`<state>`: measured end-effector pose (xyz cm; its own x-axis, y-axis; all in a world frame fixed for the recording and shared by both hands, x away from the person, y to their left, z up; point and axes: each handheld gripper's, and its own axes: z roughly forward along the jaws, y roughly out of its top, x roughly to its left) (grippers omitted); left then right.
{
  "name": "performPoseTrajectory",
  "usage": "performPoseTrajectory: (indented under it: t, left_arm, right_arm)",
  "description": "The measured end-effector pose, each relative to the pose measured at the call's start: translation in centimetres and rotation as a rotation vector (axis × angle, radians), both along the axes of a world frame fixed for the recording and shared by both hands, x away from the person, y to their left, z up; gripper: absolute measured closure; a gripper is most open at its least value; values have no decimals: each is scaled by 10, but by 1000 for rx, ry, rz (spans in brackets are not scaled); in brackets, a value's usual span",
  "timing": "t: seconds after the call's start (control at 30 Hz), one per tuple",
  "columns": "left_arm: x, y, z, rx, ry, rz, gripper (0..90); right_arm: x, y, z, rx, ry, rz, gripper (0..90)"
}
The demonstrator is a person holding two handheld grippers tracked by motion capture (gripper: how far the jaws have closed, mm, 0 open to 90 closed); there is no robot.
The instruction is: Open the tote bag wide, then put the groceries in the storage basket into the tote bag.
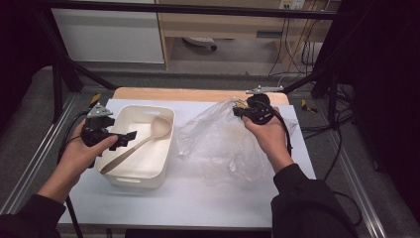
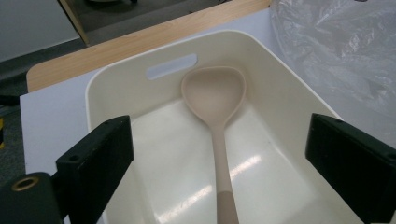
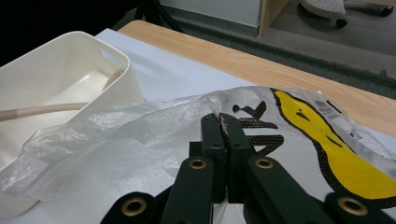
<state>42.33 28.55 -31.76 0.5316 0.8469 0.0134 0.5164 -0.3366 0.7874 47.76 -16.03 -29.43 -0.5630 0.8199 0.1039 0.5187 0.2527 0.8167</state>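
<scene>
Left gripper (image 1: 130, 139): jaws spread wide, held over the near end of the bin, gripping nothing.
Right gripper (image 3: 224, 122): jaws pressed together, pinching the top edge of the plastic bag (image 1: 218, 144).
Ladle (image 2: 217, 112): lies in the white bin (image 1: 163, 153), bowl towards the far wall.
Bag: on the table (image 1: 198, 203), just right of the bin.

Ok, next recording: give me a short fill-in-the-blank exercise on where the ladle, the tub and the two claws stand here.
1. The ladle lies inside the cream ____, with its bowl at the end with the handle slot.
2. The left claw hovers over the tub with its jaws ____.
3. The right claw is shut on the clear plastic ____.
4. The table's far edge is bare ____.

Missing words: tub; open; bag; wood
</scene>
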Motion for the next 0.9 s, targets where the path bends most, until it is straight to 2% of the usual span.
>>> performPoseTrajectory:
  t: [0.1,0.27,0.47,0.67,0.9]
  left_arm:
    - [0,-2,-4,-11,18,-6,106]
    - [-1,-3,-13,13,56,9,144]
    - [-6,0,-20,22,94,20,214]
    - [-17,7,-31,5,128,18,284]
    - [-25,14,-40,-7,150,21,348]
  right_arm:
    - [0,-1,-1,0,1,-1,900]
    - [0,-1,-4,0,7,-1,900]
    - [-1,-1,-7,0,10,0,900]
    - [-1,-2,-9,-5,14,1,900]
    - [-1,-2,-9,-3,15,0,900]
